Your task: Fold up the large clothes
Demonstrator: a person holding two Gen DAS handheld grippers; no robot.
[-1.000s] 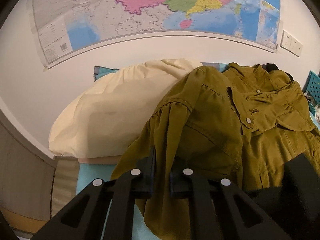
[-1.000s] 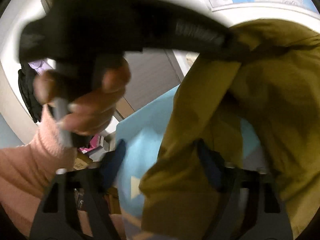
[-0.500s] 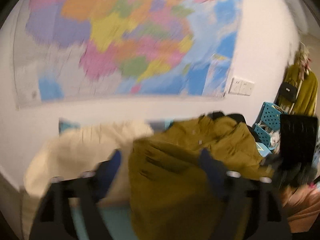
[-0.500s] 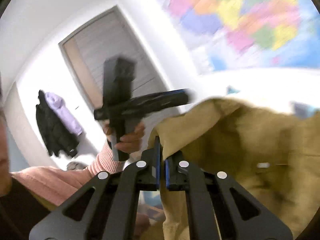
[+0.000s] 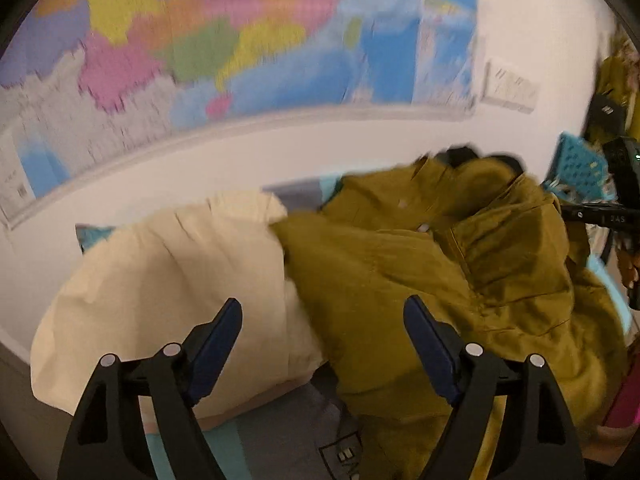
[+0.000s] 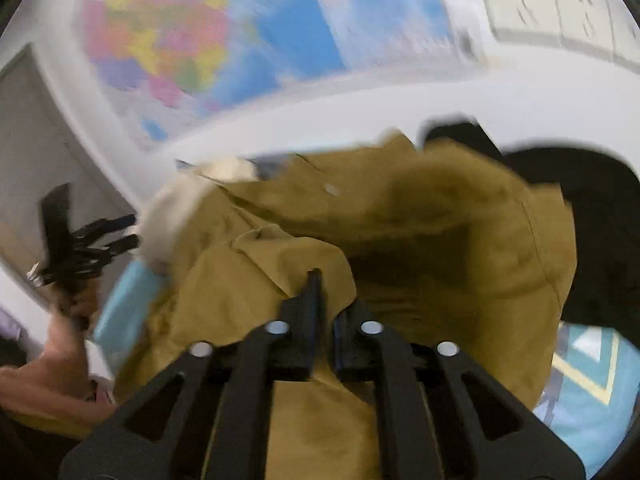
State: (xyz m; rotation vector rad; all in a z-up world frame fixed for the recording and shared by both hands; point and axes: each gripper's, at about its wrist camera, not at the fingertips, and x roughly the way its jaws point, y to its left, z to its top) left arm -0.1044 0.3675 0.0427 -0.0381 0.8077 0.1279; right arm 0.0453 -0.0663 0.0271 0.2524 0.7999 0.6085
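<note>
An olive-green button shirt [image 5: 400,280] lies crumpled on the bed, its left part resting against a cream pillow [image 5: 160,280]. My left gripper [image 5: 323,303] hangs open above the pillow and the shirt's edge, with nothing between its fingers. In the right wrist view my right gripper [image 6: 328,296] pinches a raised fold of the olive shirt [image 6: 440,240]. Its jaws are opening, the fabric still between them and draped over the right fingertip. The left gripper [image 6: 80,240] shows far left there, held in a hand.
A light blue sheet [image 6: 592,380] covers the bed. A dark garment [image 6: 592,220] lies behind the shirt. A coloured map [image 5: 240,40] and wall sockets [image 5: 510,88] are on the white wall, a blue basket [image 5: 576,164] at the right, a door [image 6: 32,140] at the left.
My left gripper let go of the shirt's sleeve, opened wide and drew back. My right gripper shut on a fold of the shirt and swung across toward the wall side.
</note>
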